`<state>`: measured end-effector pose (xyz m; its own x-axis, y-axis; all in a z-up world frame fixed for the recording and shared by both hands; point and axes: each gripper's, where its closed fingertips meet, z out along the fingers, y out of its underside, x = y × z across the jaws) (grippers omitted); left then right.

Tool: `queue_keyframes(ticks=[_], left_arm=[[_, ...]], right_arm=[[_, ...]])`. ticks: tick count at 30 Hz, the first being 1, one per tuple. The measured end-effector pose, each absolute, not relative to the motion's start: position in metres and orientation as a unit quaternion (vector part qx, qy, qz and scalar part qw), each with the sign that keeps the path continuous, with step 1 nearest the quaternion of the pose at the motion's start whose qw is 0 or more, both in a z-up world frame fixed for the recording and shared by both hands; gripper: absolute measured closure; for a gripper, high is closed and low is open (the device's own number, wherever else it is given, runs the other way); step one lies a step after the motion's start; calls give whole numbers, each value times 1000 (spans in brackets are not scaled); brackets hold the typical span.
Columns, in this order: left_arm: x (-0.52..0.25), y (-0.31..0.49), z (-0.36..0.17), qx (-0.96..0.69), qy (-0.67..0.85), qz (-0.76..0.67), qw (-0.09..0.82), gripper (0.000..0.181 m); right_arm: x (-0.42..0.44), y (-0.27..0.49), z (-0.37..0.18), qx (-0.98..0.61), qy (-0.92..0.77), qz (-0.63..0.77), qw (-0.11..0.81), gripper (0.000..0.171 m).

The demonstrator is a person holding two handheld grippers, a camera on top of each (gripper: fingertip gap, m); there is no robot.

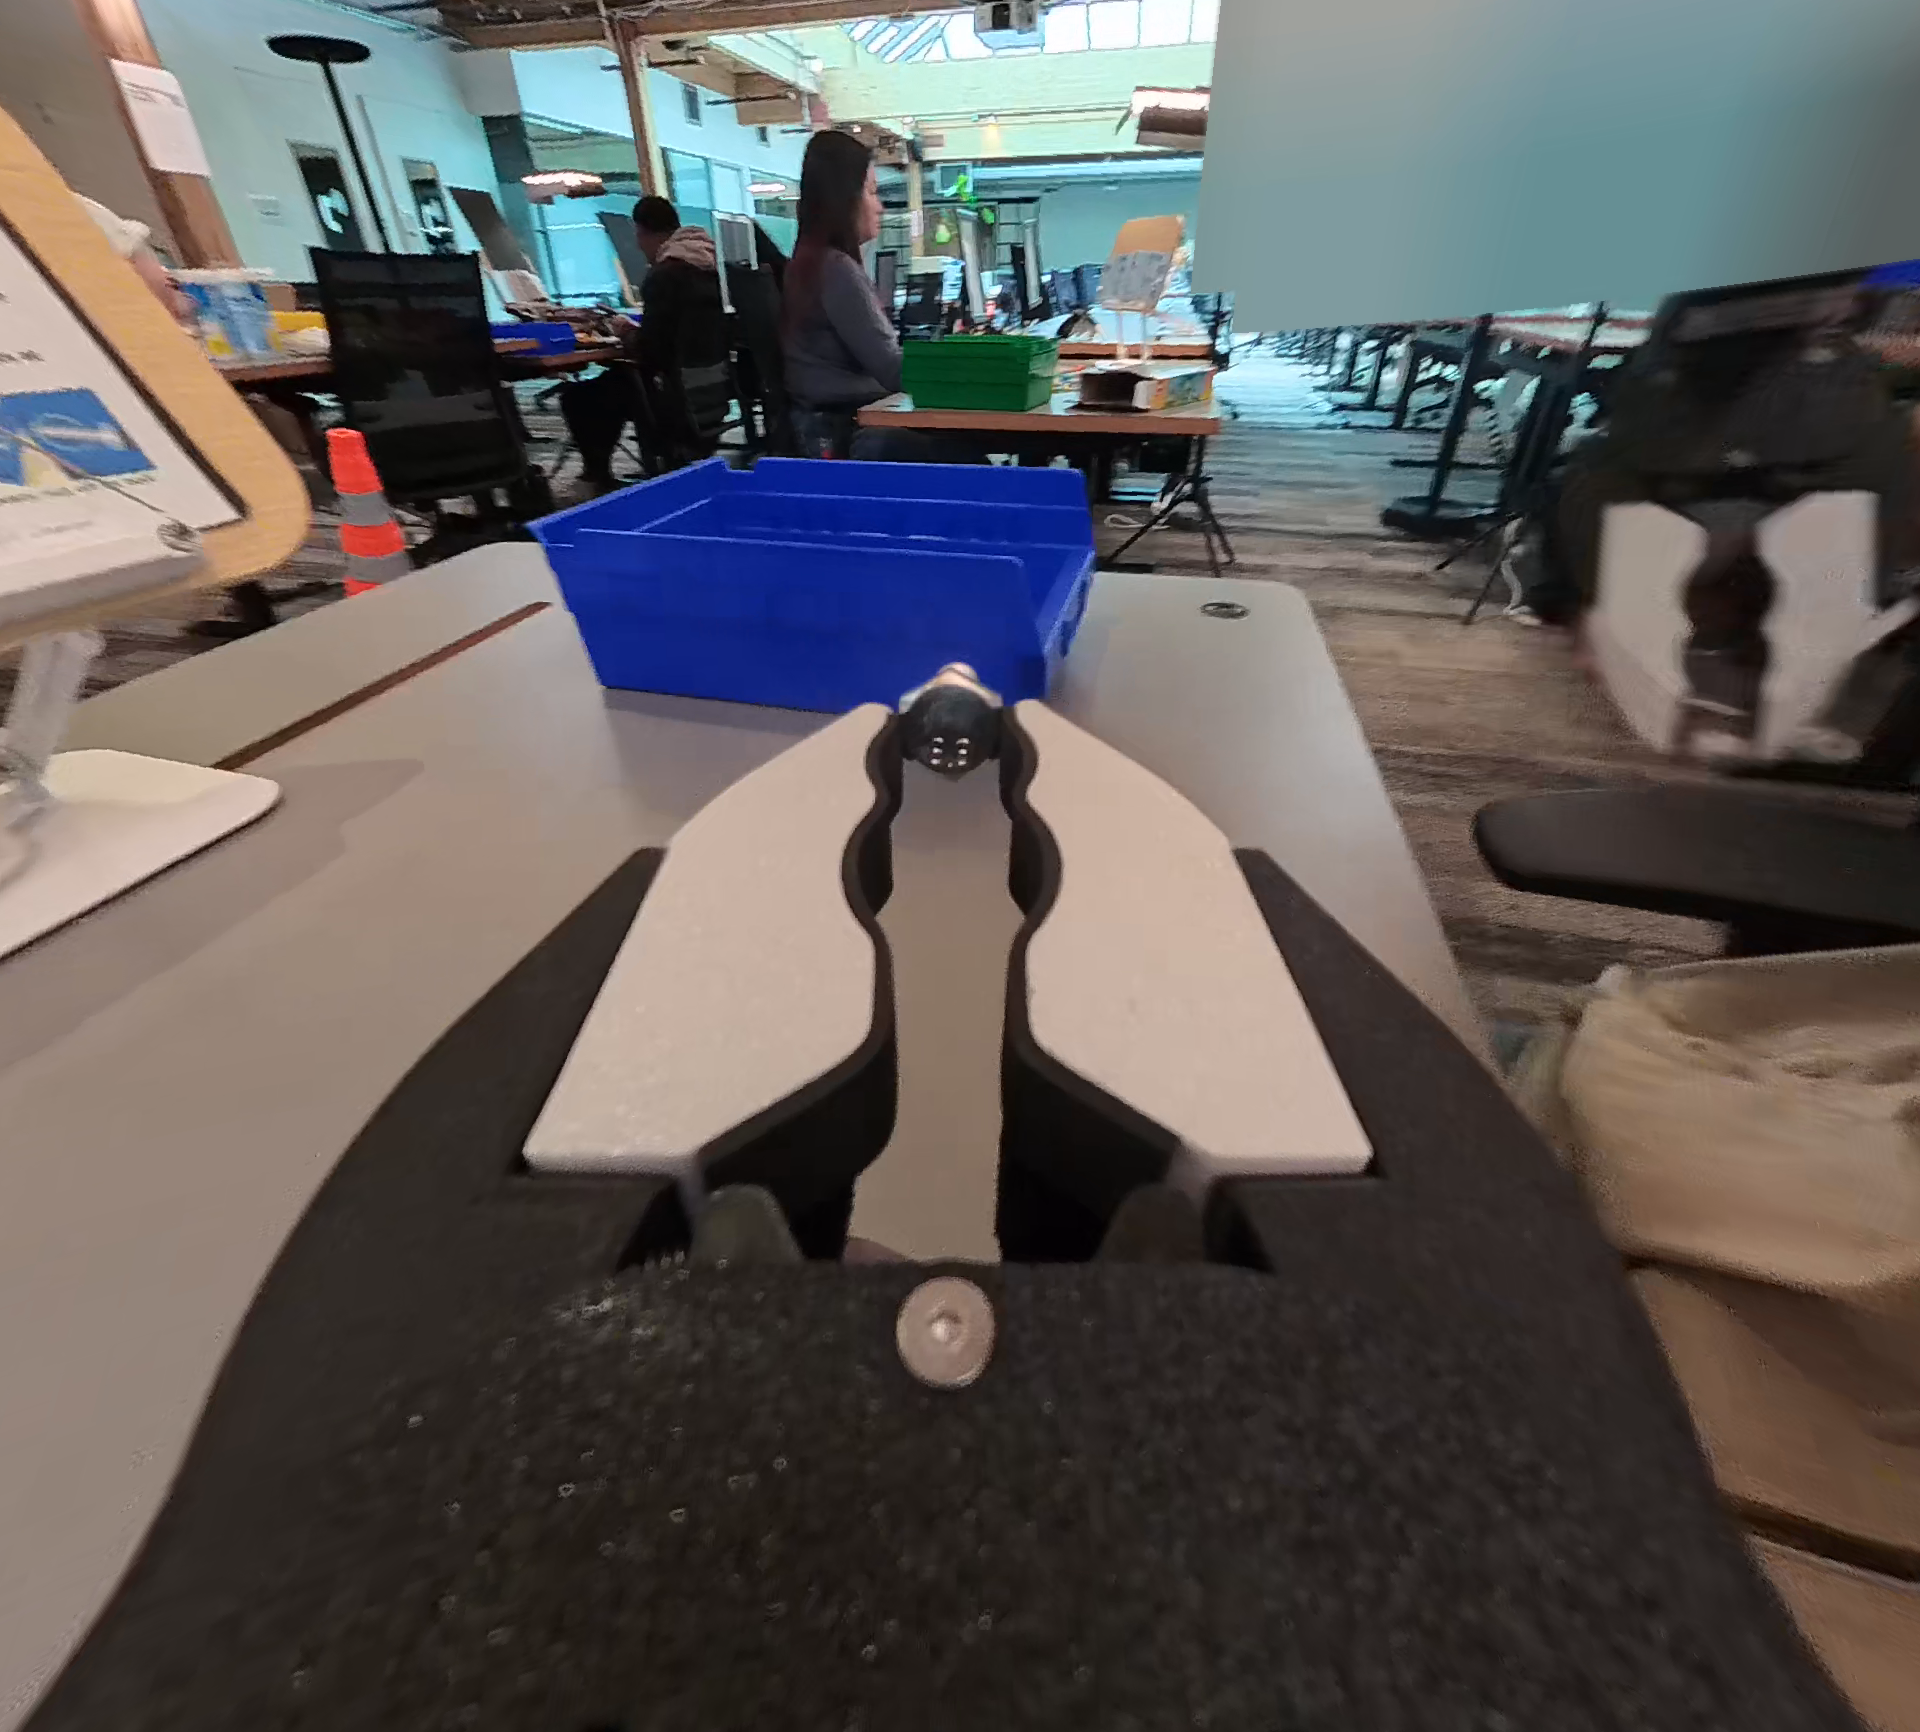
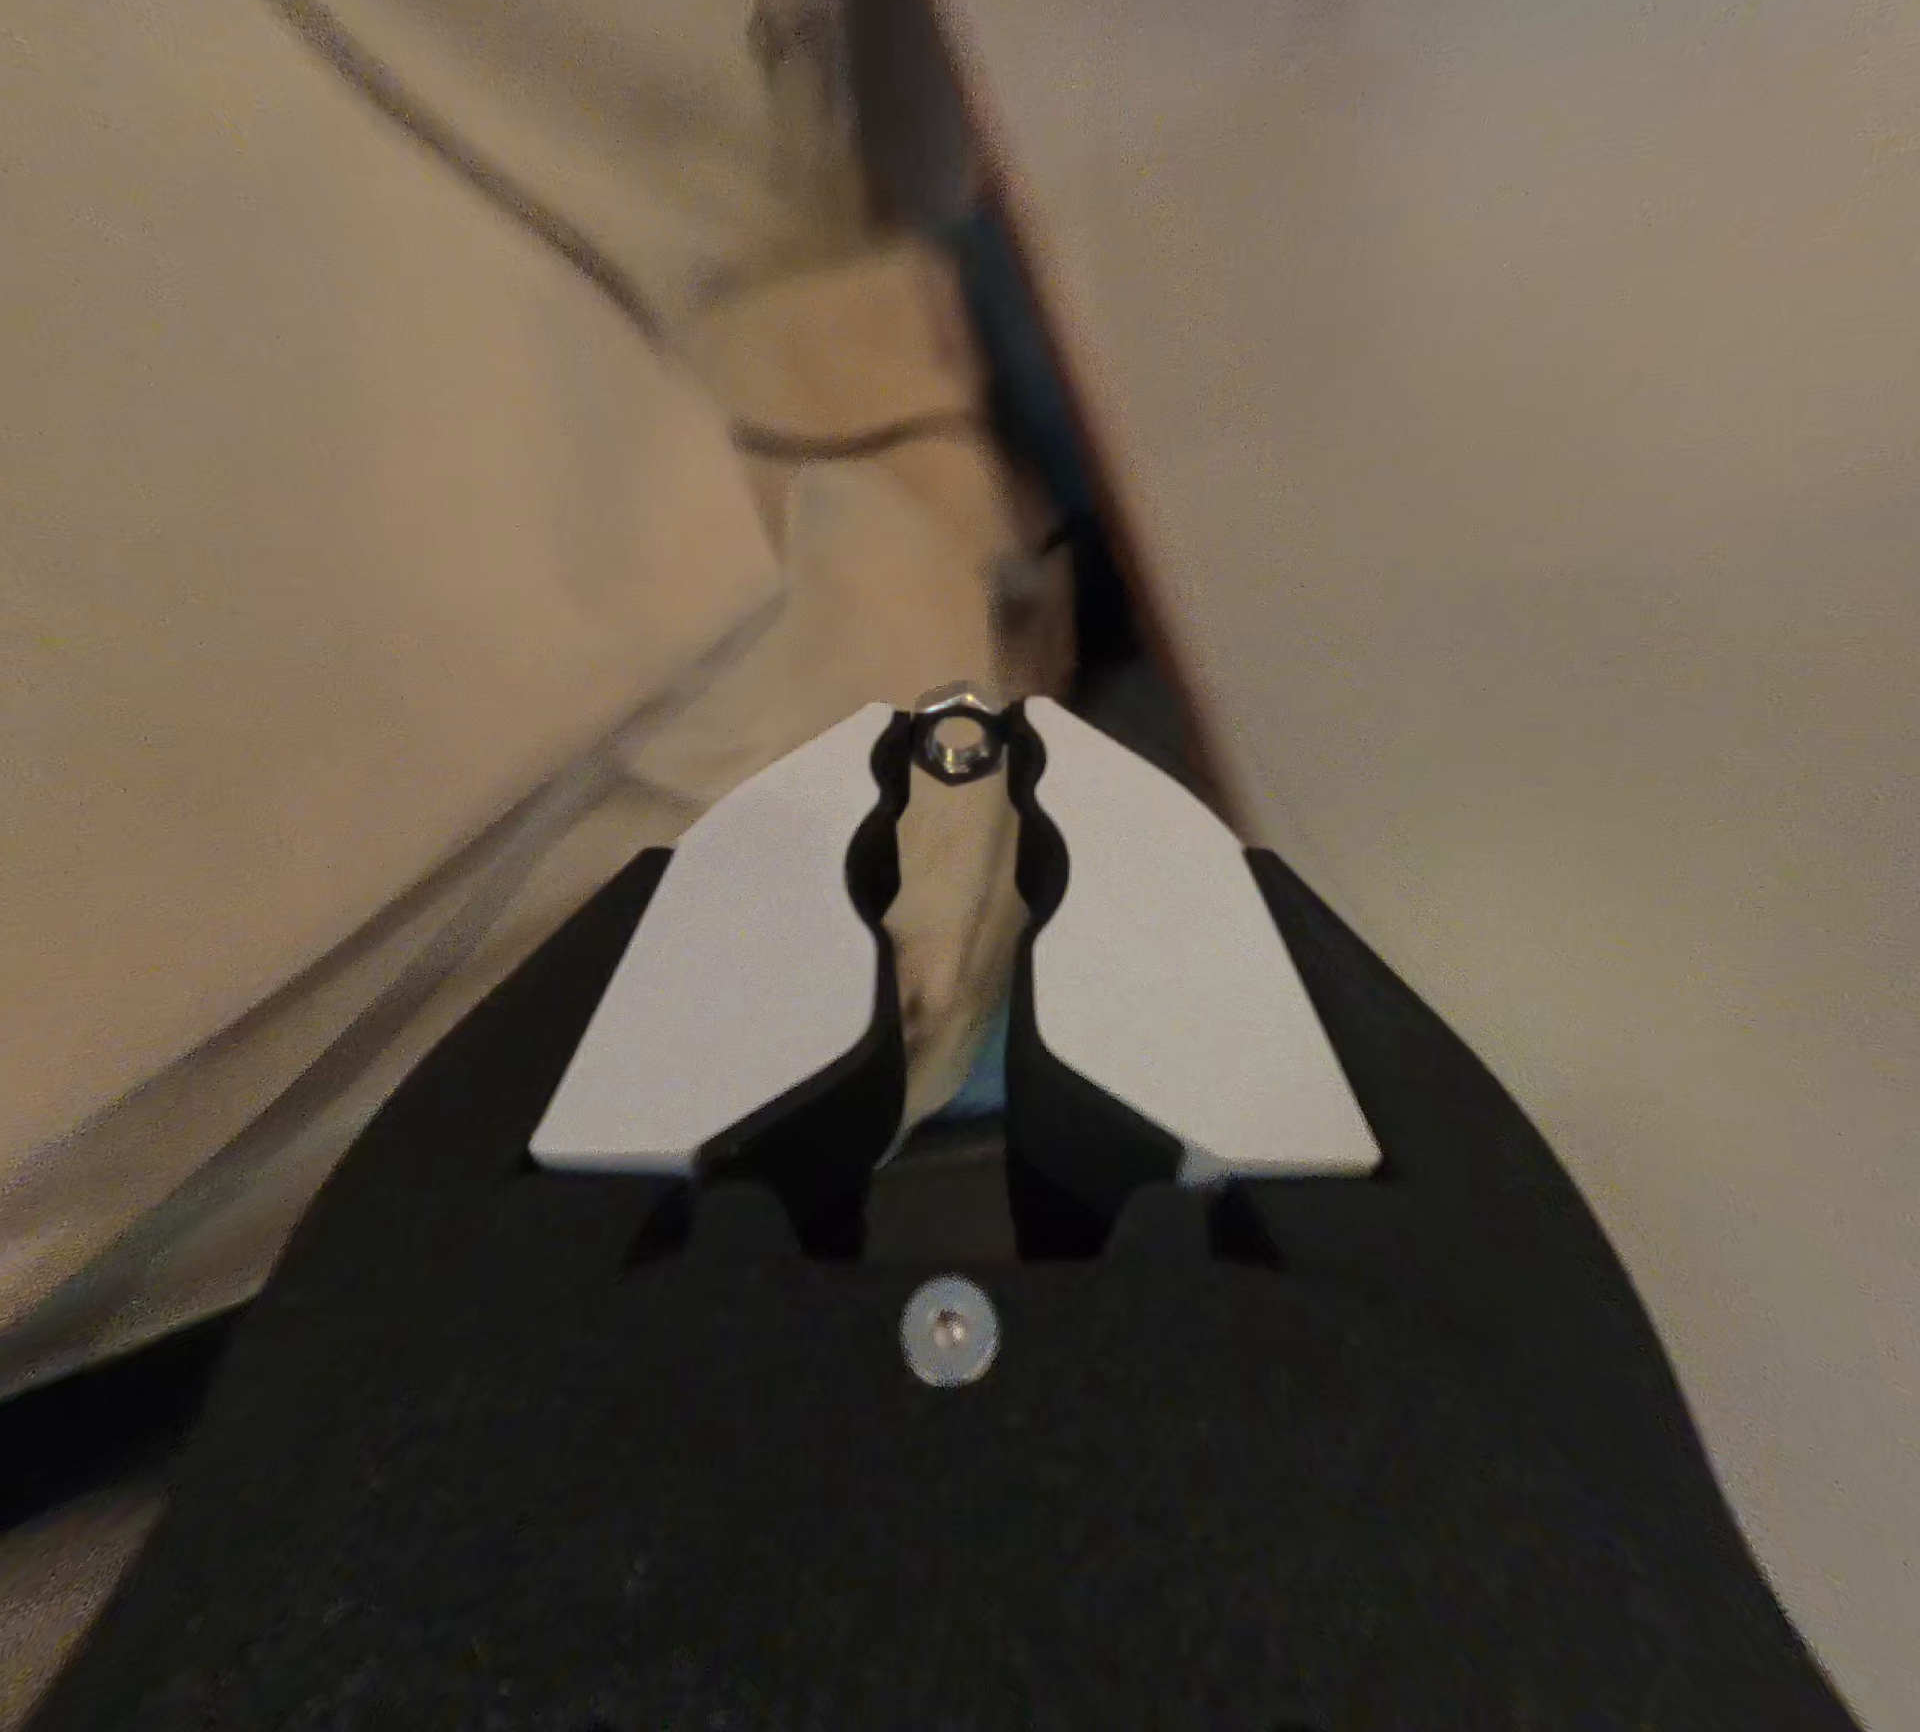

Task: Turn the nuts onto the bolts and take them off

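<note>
- Grey table (image 1: 312, 1007) fills the lower left wrist view; a dark slot runs across its left part.
- Blue bin (image 1: 821, 586) sits at the far middle of the table, low front wall facing the camera. Contents cannot be made out.
- White stand (image 1: 114, 809) with a tan-edged board on it is at the table's left edge.
- Black chair armrest (image 1: 1704, 851) is off the table's right side, with beige cloth (image 1: 1756, 1111) below it.
- Orange cone (image 1: 364, 513) stands on the floor beyond the table's left corner.
- Left gripper (image 1: 951, 737) is held above the table just in front of the bin, its tips pinching the dark head of a bolt (image 1: 948, 732); the bolt's silvery end points away toward the bin.
- Right gripper (image 2: 954, 742) shows blurred at the right edge of the left wrist view, well apart from the left one and off the table.
- In its own view, the right gripper's tips pinch a small silver nut (image 2: 954, 744), hole facing the camera. Behind it only blurred beige cloth and the grey table edge.
</note>
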<state>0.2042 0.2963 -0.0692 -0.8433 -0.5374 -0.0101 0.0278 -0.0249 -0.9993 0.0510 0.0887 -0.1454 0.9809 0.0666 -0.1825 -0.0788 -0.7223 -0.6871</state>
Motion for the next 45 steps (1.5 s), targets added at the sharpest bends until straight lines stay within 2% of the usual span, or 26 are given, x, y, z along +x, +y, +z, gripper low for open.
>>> queue_keyframes(ticks=[1, 6, 12, 17, 22, 45], left_arm=[[203, 296, -68, -192, 664, -697, 189, 164], [205, 305, -62, -207, 640, -730, 122, 164], [216, 325, -57, -241, 615, -749, 51, 164], [224, 332, -40, -241, 570, -786, 8, 164], [227, 328, -27, -215, 554, -804, 13, 164], [223, 309, -64, -195, 624, -756, 22, 164]], right_arm=[[69, 100, -128, -911, 0, 61, 407, 154], [155, 178, -70, -811, 27, -47, 583, 153], [217, 253, -51, -670, 72, 34, 738, 154], [232, 287, -47, -654, 22, 61, 753, 154], [240, 308, -57, -671, 28, 115, 732, 154], [233, 312, -47, -676, 7, 127, 726, 154]])
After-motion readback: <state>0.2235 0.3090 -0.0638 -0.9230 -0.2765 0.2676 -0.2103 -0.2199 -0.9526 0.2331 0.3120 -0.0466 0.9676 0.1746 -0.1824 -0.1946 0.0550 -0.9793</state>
